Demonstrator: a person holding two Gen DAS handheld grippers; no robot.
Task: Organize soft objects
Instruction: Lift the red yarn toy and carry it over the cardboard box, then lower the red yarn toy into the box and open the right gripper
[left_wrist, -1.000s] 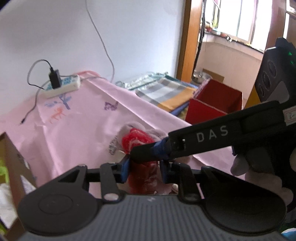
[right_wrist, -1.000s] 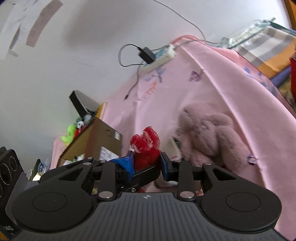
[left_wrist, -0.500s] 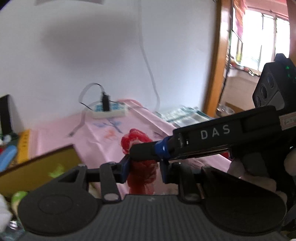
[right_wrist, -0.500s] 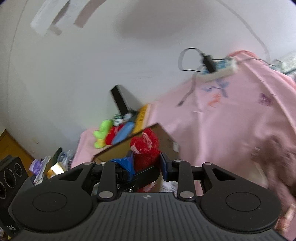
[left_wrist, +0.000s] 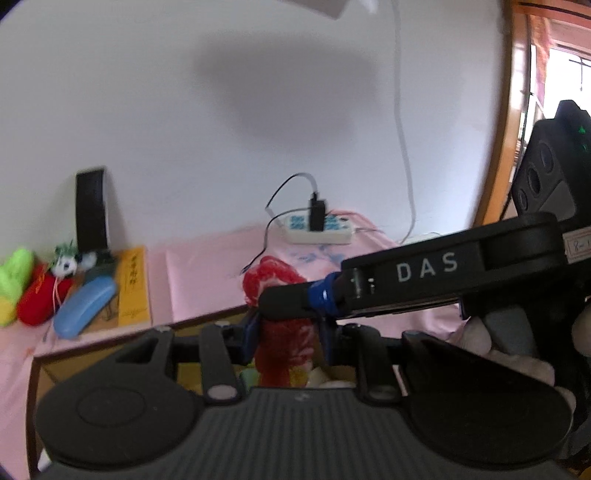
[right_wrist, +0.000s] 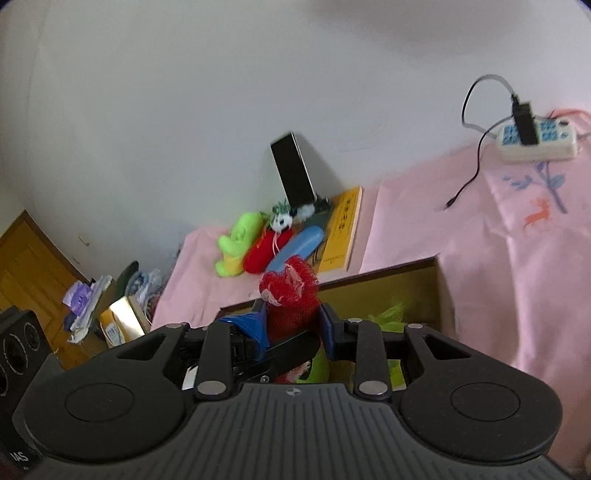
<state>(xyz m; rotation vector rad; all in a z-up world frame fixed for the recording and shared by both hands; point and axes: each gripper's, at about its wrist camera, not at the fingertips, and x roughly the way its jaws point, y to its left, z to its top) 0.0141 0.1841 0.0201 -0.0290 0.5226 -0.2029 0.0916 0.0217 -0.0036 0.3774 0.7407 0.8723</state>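
A red mesh puff (left_wrist: 271, 277) (right_wrist: 291, 284) is held in the air between both grippers. My left gripper (left_wrist: 286, 334) is shut on its lower part. My right gripper (right_wrist: 291, 325) is shut on it too, and one of its fingers (left_wrist: 291, 301) crosses the left wrist view from the right. Below the puff stands an open cardboard box (right_wrist: 388, 271) (left_wrist: 207, 319) on the pink cloth (right_wrist: 517, 258). Green soft things (right_wrist: 393, 310) lie inside the box. A gloved hand (left_wrist: 517, 365) holds the right gripper's handle.
Behind the box along the wall lie a green plush (right_wrist: 236, 240), a red plush (right_wrist: 264, 253), a blue case (right_wrist: 295, 249) and a yellow book (right_wrist: 341, 229). A black slab (right_wrist: 293, 171) leans on the wall. A power strip (right_wrist: 535, 142) sits far right. Clutter (right_wrist: 107, 306) lies left.
Both grippers have carried the red puff leftward and slightly up, away from the pink plush animal to above the cardboard box. Both grips are unchanged.
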